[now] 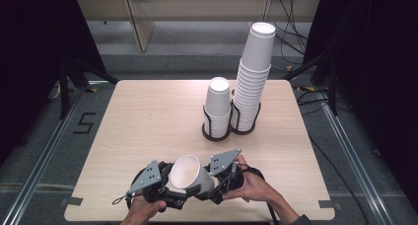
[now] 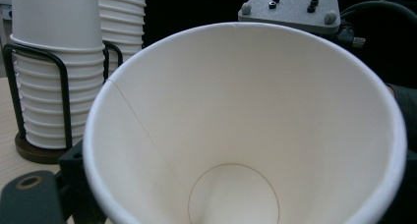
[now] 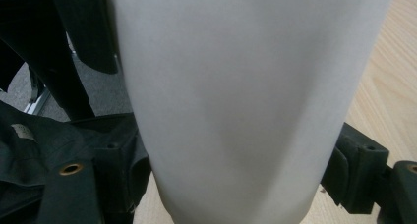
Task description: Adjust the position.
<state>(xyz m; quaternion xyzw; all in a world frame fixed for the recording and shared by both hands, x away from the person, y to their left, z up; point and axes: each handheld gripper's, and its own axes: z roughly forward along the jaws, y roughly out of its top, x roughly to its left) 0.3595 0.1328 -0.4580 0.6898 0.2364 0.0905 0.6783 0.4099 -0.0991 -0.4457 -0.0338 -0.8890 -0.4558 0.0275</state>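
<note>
Right at the near edge of the table [image 1: 148, 111], a single white paper cup [image 1: 190, 173] is held up off the wood between both grippers, tipped so its open mouth faces up and away. The left gripper [image 1: 170, 195] is seen at the cup's left side and the right gripper [image 1: 209, 191] at its right, each gripped by a hand [image 1: 254, 185]. In the left gripper view the empty inside of the cup is looked straight into, seam and round bottom visible, so the jaws are mostly hidden; it can't be told for sure whether that claw is pinching the wall or just resting against it. In the right gripper view the cup's outer wall is pressed up close with black jaw parts showing on either side of it, so that claw looks to be clamped around the cup. Further back, past the middle of the table, a short stack of cups [image 1: 218, 106] sits in a black wire holder [image 1: 217, 131], and just beside it, touching or nearly so, a much taller stack [image 1: 252, 82] stands in its own holder. Judging by this, one cup is already separated and in hand; what's probably left is carrying it back and dropping it onto one of the stacks, likely the short one.
</note>
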